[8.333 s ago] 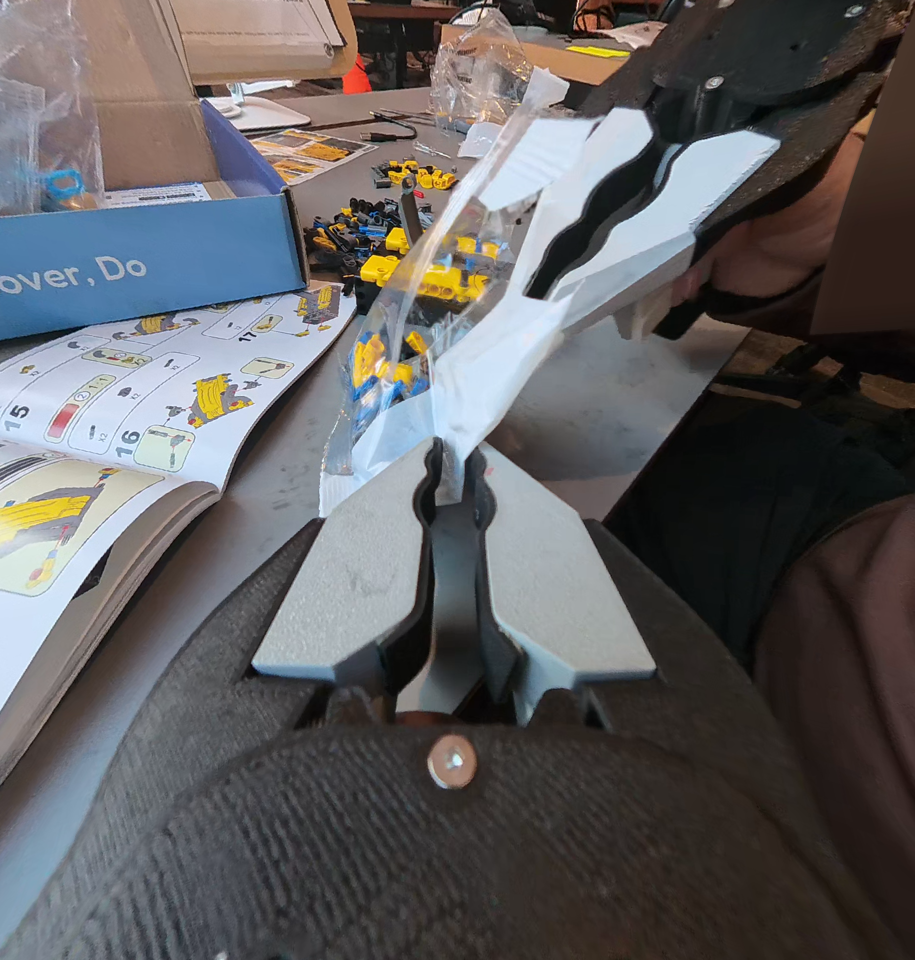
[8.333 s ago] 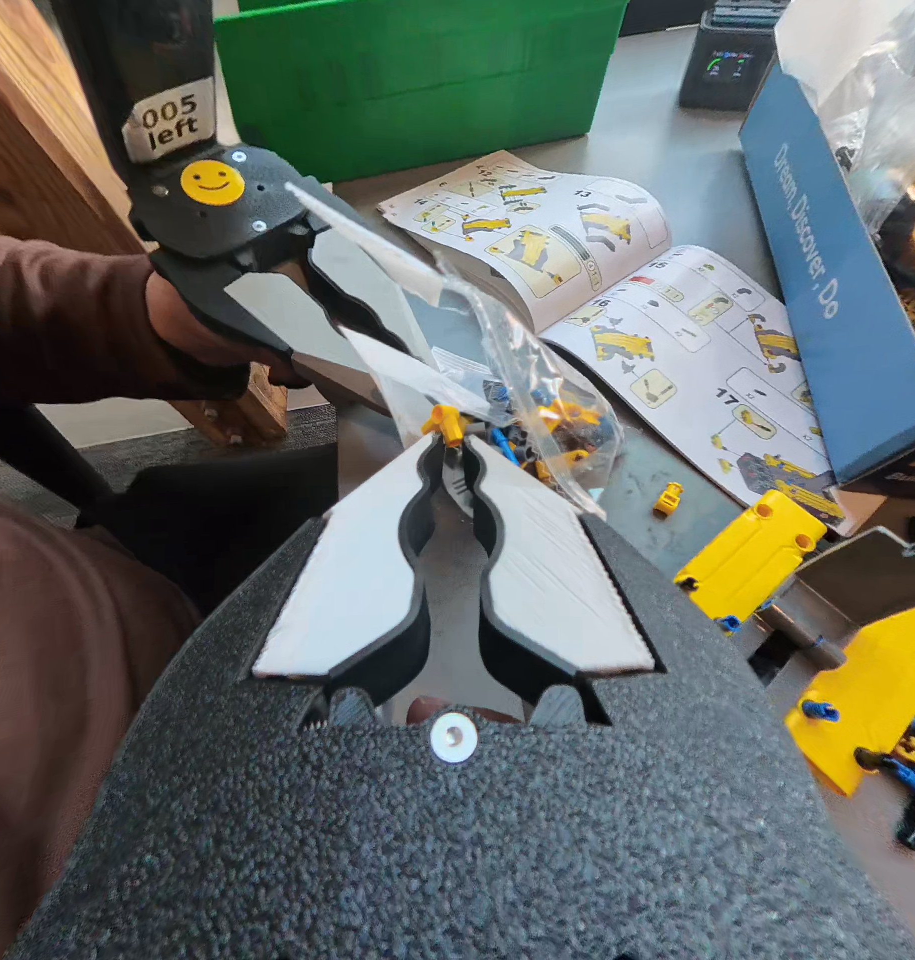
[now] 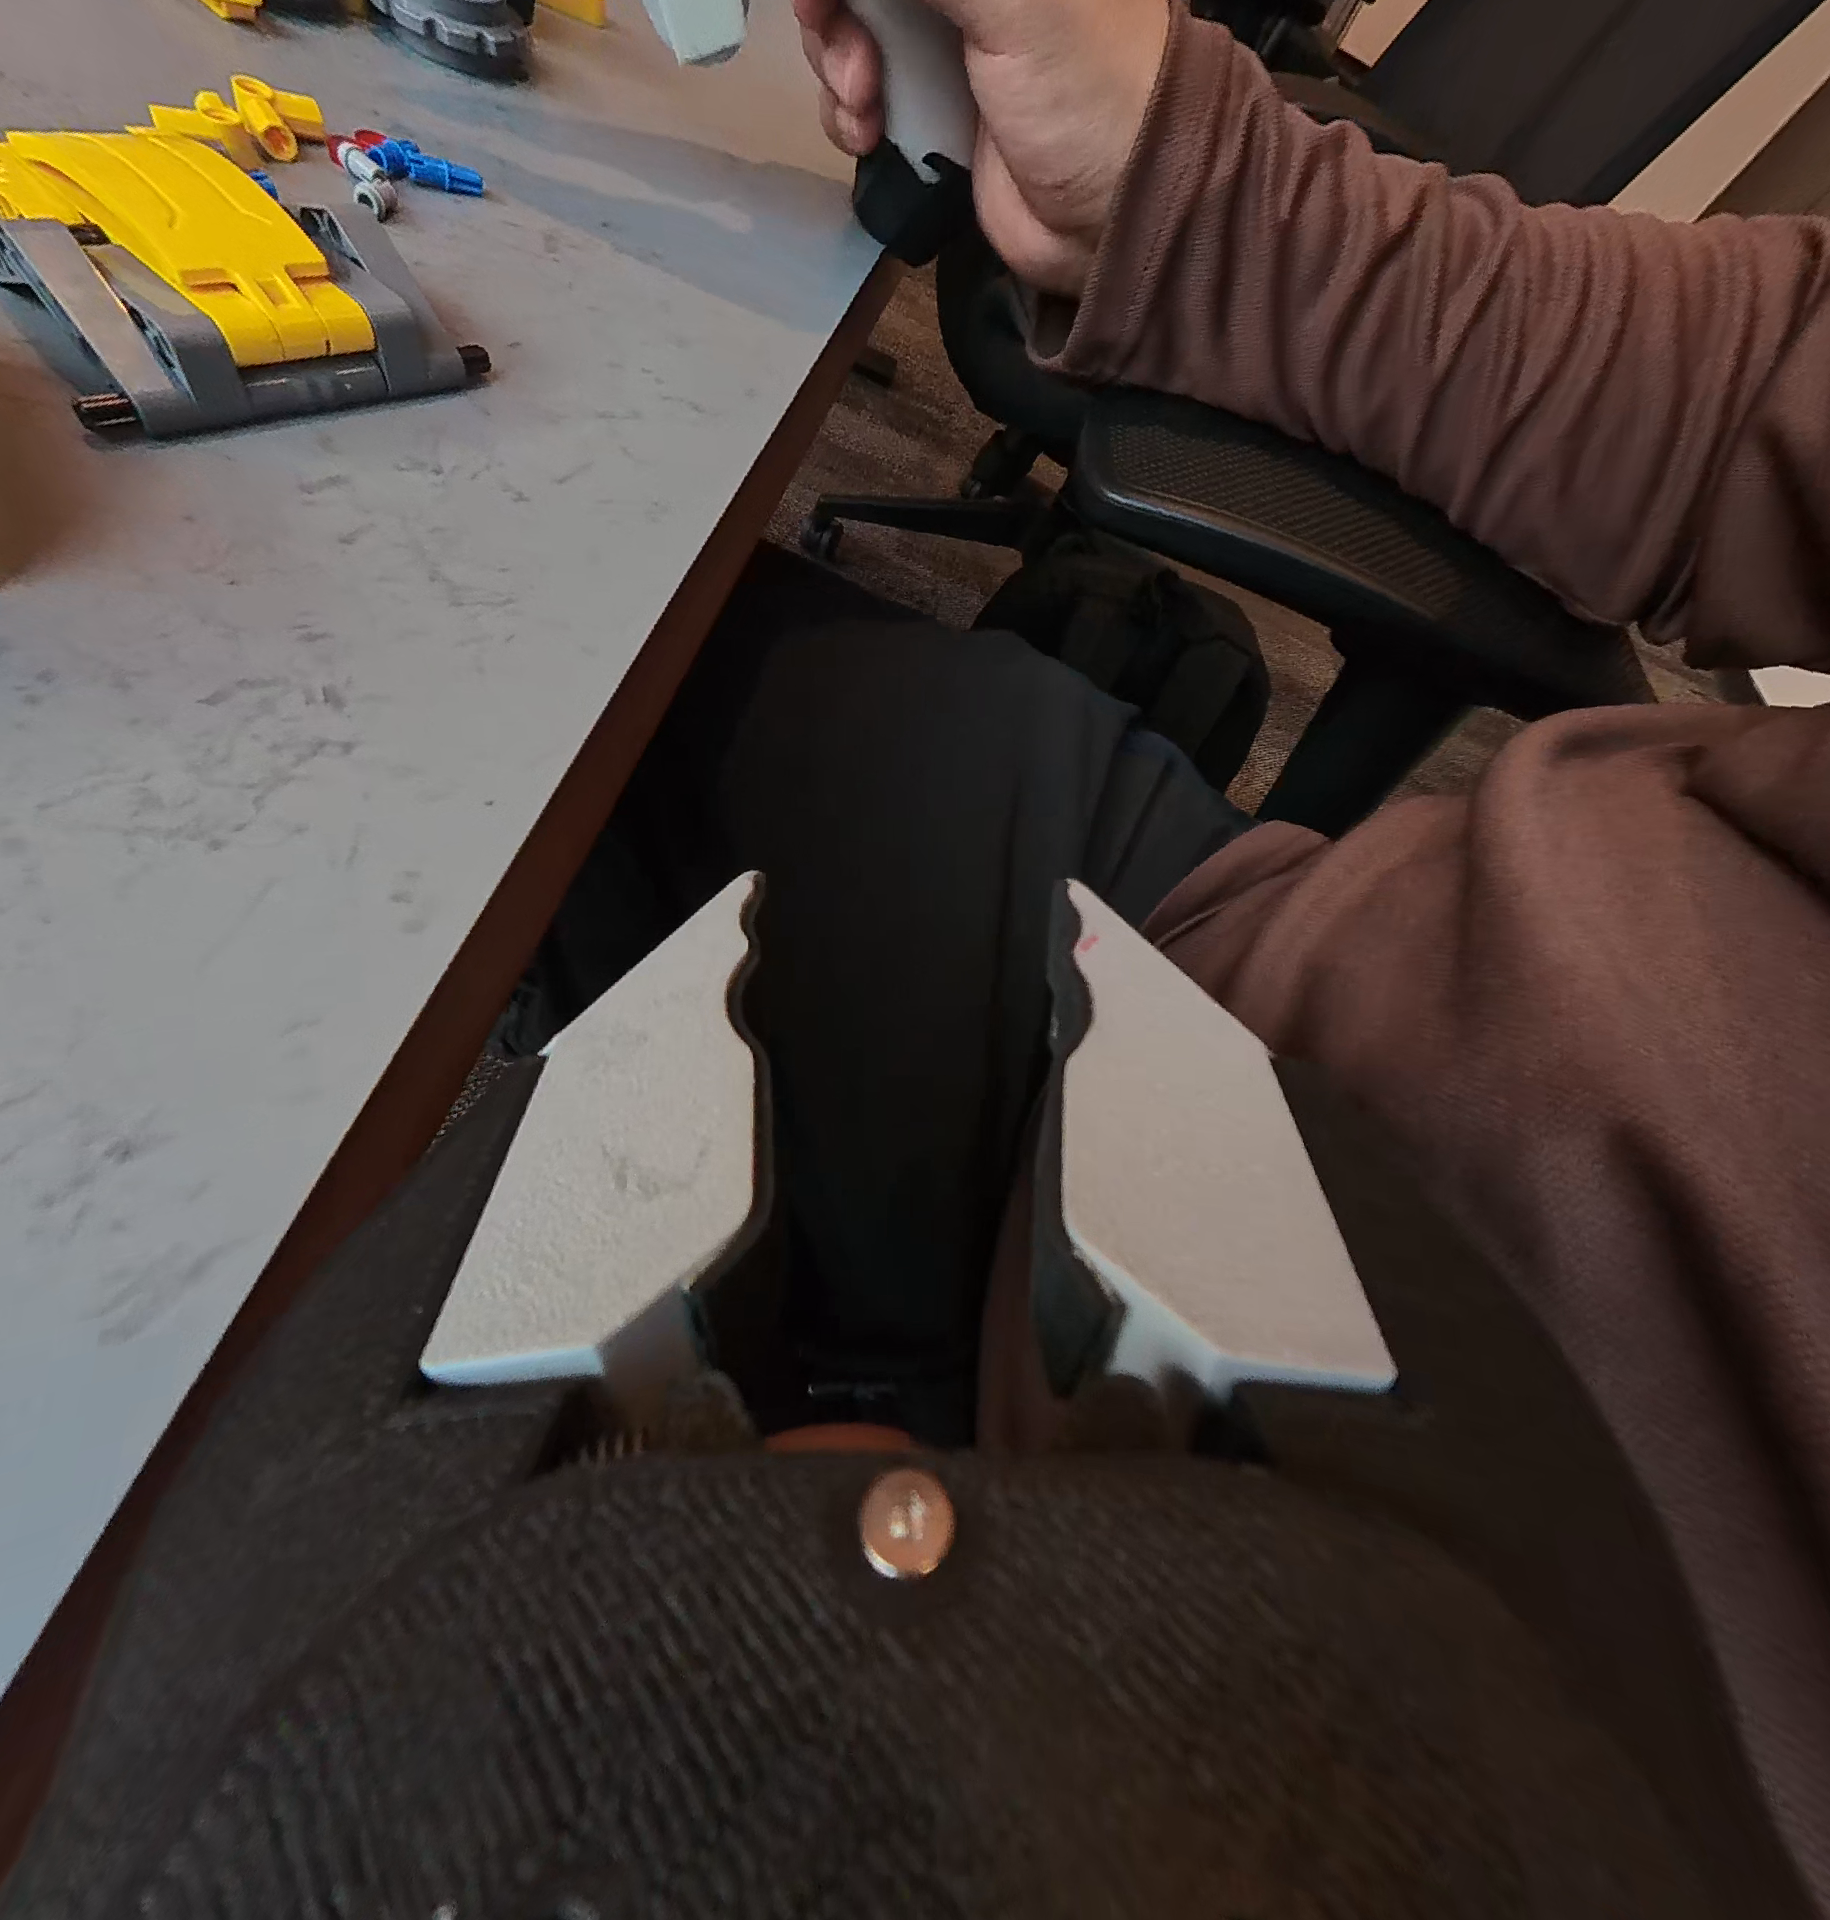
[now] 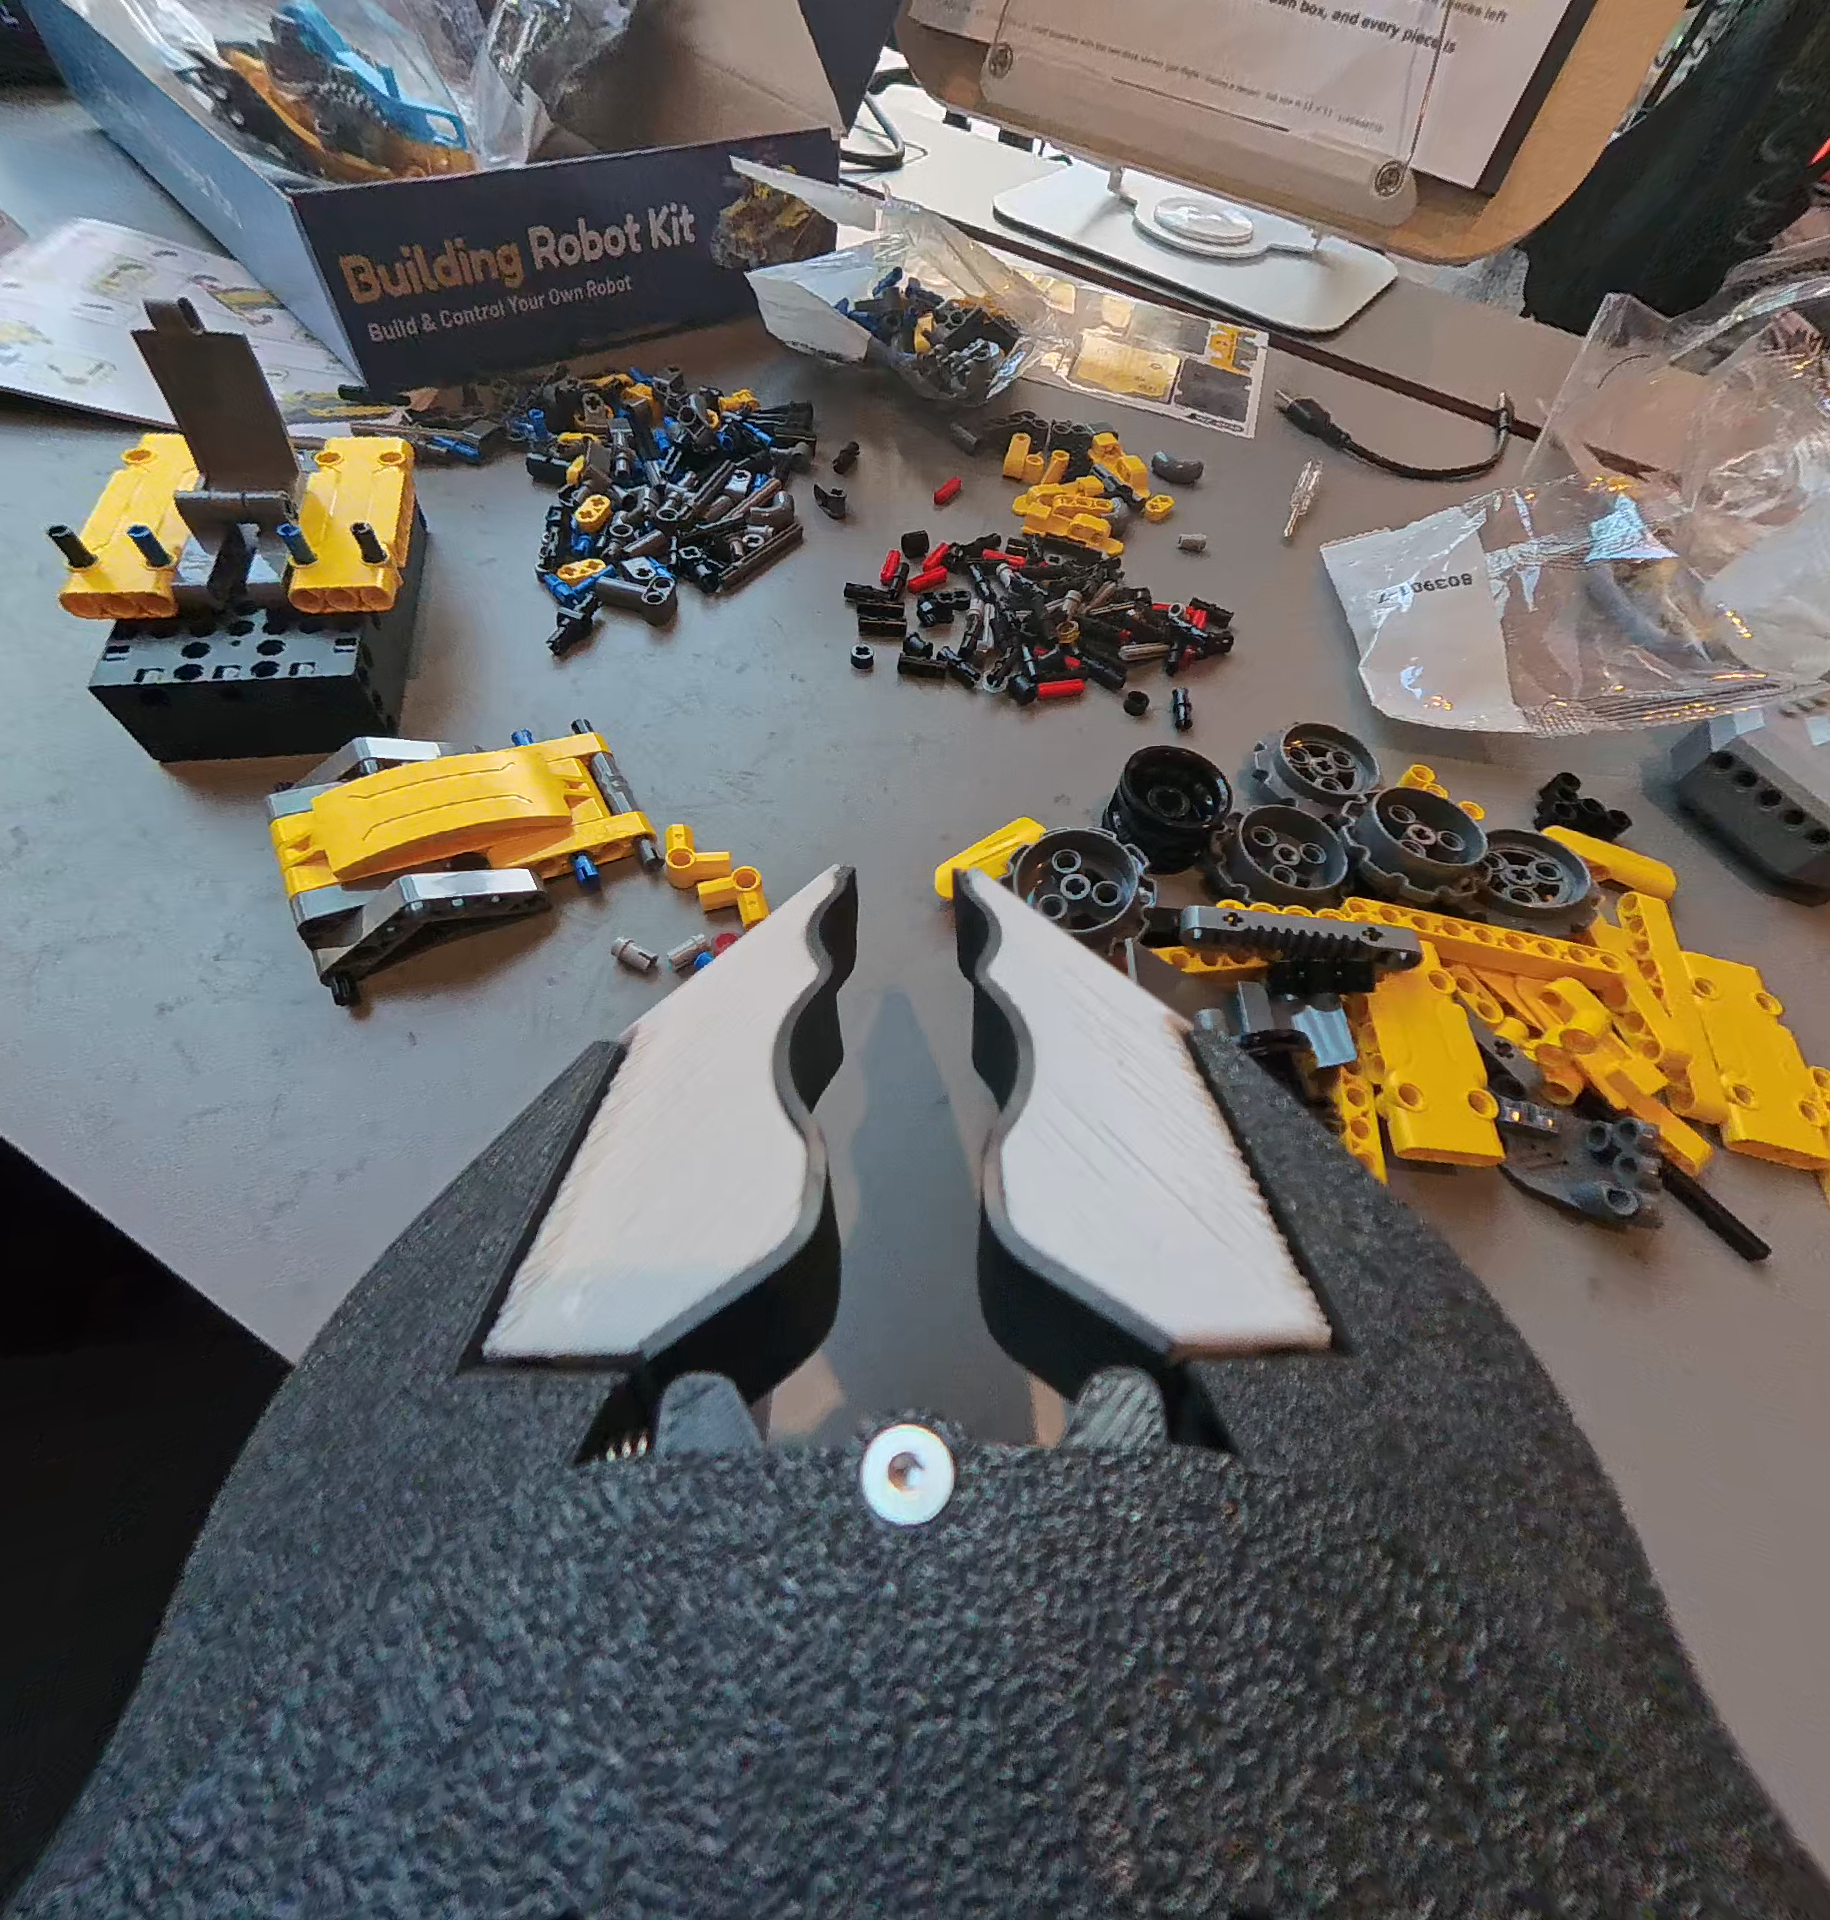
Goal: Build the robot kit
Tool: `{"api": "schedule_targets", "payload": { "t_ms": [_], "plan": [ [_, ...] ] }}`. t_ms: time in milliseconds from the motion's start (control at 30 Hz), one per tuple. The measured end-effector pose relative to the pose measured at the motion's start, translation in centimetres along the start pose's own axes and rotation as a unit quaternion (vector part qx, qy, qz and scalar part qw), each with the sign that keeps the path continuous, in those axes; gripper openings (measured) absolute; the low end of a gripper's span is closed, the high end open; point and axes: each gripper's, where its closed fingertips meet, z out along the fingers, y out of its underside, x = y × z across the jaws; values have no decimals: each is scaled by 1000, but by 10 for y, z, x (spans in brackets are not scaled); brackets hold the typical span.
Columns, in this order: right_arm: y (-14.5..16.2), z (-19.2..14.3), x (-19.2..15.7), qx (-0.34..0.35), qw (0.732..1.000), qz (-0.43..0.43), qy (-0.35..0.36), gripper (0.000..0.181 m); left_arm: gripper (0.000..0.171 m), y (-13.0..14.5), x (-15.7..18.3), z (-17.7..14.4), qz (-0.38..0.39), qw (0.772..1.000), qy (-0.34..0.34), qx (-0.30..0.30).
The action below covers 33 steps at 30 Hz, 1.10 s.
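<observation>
- Left wrist view: the left gripper [image 3: 906,904] is off the side of the grey table [image 3: 267,831], hanging over the person's dark trousers [image 3: 890,810] with its two fingers spread wide and nothing between them.
- Same view, brown sleeve [image 3: 1513,1091] sits right beside the right-hand finger, and a black mesh office chair [image 3: 1306,540] is behind it.
- Up top a hand [image 3: 1004,125] is wrapped around a pale grey handle at the table edge — that's the other tool, but only a bit of it shows.
- Far corner of the table has a yellow and grey assembly [image 3: 194,281] lying flat, with a few loose yellow, blue and red bits next to it.
- Right wrist view: the right gripper [image 4: 906,883] hovers over the table [image 4: 111,935], fingers a little apart at the tips, gripping nothing.
- Closest stuff: small yellow connectors [image 4: 719,873] just left of the tips, a dark grey wheel [image 4: 1077,888] just right of them.
- That wheel is part of a bunch of wheels sitting on a yellow beam pile [image 4: 1513,1039].
- The yellow and grey assembly [image 4: 443,842] is further left, and behind it a black block [image 4: 256,675] with yellow panels on top.
- Middle of the table — two heaps of small pins [image 4: 672,499], one bluish, one with red.
- At the back: kit box [image 4: 475,260], clear plastic bags [image 4: 1669,540], a monitor stand [image 4: 1202,229].
</observation>
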Motion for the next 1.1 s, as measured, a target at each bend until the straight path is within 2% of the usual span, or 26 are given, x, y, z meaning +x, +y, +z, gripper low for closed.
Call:
{"api": "schedule_targets", "payload": {
  "t_ms": [233,567,700,800,900,1000,1100],
  "plan": [
    [10,2,-10,-30,999,-4,-26,16,50,-3,-4,0,-8,1000,2,5],
    [16,6,-10,-53,998,-11,-25,15,49,-2,-4,-3,-5,1000,3,3],
    [16,6,-10,-53,998,-10,-22,15,48,-4,-3,-5,-4,1000,3,9],
    [12,3,-12,-36,999,-18,-22,6,48,-3,-4,-5,1,1000,-1,7],
    [13,5,-28,-43,997,-3,-64,3,48,-4,-4,-6,-2,1000,1,8],
    [26,9,-55,-72,985,48,-150,0,48,-4,-4,-5,0,1000,0,6],
    [27,9,-56,-78,983,53,-158,0,48,-3,-3,-4,-1,1000,2,6]
  ]
}}
